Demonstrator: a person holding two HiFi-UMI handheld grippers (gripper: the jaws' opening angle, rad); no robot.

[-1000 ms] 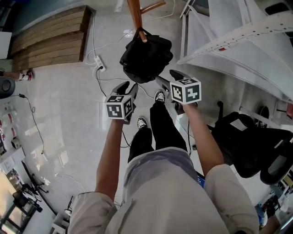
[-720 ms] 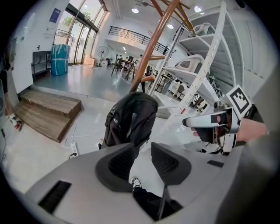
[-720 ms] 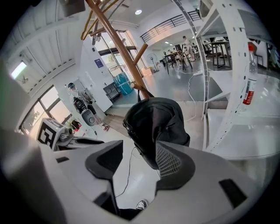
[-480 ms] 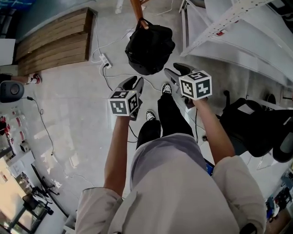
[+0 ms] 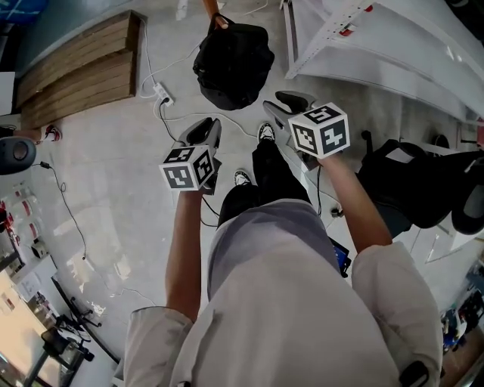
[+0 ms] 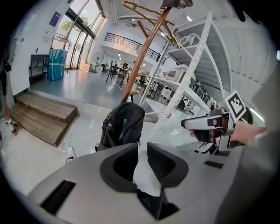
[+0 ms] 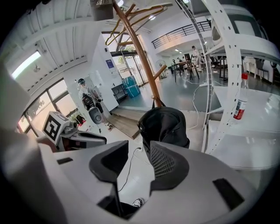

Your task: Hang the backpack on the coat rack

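Observation:
The black backpack [image 5: 233,64] hangs by its top loop on a peg of the brown wooden coat rack [image 5: 210,9], clear of the floor. It also shows in the left gripper view [image 6: 122,124] and the right gripper view [image 7: 164,124], below the rack's pole [image 6: 144,57]. My left gripper [image 5: 203,130] and right gripper [image 5: 287,102] hover side by side short of the backpack, apart from it. Both sets of jaws have just been closing, with a gap left and nothing between them. The left gripper [image 6: 142,151] stands narrower than the right gripper [image 7: 138,151].
A white metal shelf frame [image 5: 393,53] stands to the right of the rack, with a bottle [image 7: 239,105] on it. Wooden steps [image 5: 76,64] lie at the left. A power strip [image 5: 161,94] and cables trail on the floor. A black office chair [image 5: 423,189] sits at the right.
Both grippers have drawn back and risen away from the hanging backpack, and their jaws stand narrower. The backpack stays on the peg.

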